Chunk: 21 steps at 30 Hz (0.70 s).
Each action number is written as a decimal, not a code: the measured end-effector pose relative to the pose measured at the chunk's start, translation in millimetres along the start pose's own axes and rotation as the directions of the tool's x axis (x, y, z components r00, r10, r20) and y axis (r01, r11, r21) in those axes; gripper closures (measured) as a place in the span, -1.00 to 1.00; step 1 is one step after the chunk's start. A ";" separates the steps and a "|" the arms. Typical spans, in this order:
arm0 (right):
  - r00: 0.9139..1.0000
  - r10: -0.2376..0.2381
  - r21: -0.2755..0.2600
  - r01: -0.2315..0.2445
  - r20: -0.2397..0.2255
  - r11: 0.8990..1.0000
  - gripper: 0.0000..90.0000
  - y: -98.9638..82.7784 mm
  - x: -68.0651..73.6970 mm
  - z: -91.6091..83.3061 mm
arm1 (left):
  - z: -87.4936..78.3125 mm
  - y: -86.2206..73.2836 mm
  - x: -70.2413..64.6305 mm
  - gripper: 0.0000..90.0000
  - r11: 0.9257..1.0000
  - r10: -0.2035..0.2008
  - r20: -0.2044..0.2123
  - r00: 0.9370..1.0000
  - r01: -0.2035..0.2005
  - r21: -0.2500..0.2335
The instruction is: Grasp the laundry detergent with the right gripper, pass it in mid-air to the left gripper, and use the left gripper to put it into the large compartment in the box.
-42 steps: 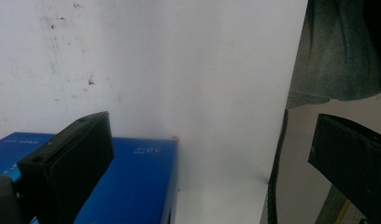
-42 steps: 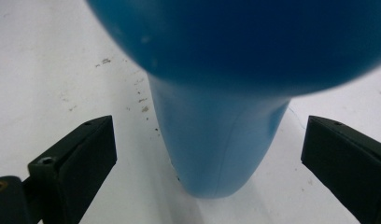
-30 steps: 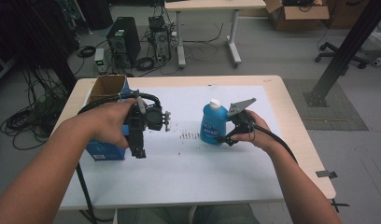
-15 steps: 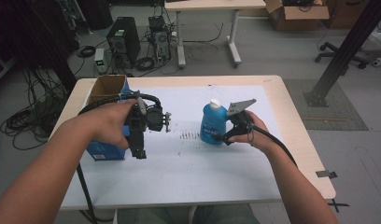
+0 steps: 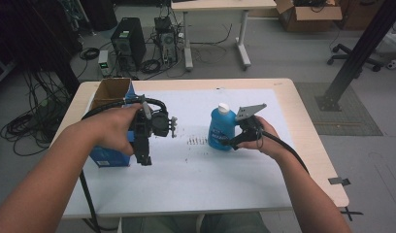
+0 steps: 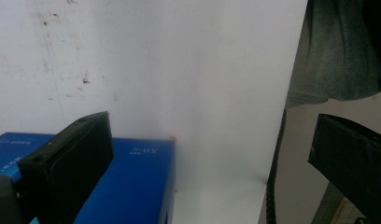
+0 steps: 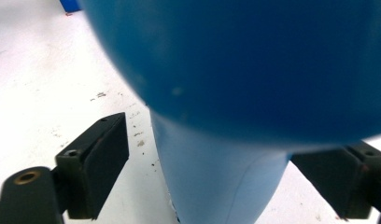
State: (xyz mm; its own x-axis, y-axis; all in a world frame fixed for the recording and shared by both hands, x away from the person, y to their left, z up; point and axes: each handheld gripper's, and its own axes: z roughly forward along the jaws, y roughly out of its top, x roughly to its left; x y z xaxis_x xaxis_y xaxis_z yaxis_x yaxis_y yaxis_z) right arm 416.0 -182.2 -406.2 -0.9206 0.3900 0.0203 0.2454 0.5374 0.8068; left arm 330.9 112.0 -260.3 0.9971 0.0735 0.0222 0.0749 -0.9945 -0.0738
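Judging by the right claw [image 7: 226, 172], spread wide and gripping nothing, with the blue plastic bottle with a white cap [image 7: 254, 60] standing upright between its jaws: probably about to grasp.

- Check the gap first. In the right gripper view, clear daylight between the near jaw and the bottle's lower body; no telling whether the far jaw touches, being half hidden under the bulge.
- Centre before squeezing. Shift the claw sideways until both pads sit equally near the plastic, so as not to shove the bottle across the white paper sheet [image 5: 186, 165] on the bench [image 5: 307, 145].
- Keep low. Close on the narrower lower body straight ahead of the pads, not on the swelling shoulder above them, where smooth curved plastic would likely slide upward out of the grip.
- Squeeze gently. Thin plastic probably gives; stop once firm.
- Lift straight up, cap uppermost, to avoid tipping.

As for the left claw [image 6: 207, 158]: likewise gaping wide with nothing in it, held above the bench and pointing down at the sheet. Just under and beside one jaw, the blue cardboard box with an open top [image 6: 132, 186]. Keep that claw well apart from the bottle's side so cables and jaws do not tangle.
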 end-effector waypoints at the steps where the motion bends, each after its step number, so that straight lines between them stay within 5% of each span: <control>1: 1.000 -0.002 -0.001 0.002 0.002 1.000 -0.66 -0.2 -0.1 0.0 | 0.2 0.3 -0.1 -0.99 1.000 0.001 0.000 1.000 -0.001 -0.004; 21: 1.000 -0.005 -0.028 0.006 0.011 1.000 -0.43 -0.1 2.7 5.4 | -1.8 -1.3 -1.1 -0.99 1.000 -0.002 -0.005 1.000 0.002 -0.005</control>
State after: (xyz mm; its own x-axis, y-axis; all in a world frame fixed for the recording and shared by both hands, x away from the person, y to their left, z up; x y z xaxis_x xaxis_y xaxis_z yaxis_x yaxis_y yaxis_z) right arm 415.1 -177.1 -409.4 -0.9185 0.3954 0.0094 0.2316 0.5186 0.8230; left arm 329.7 113.0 -258.4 0.9968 0.0751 0.0274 0.0769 -0.9946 -0.0691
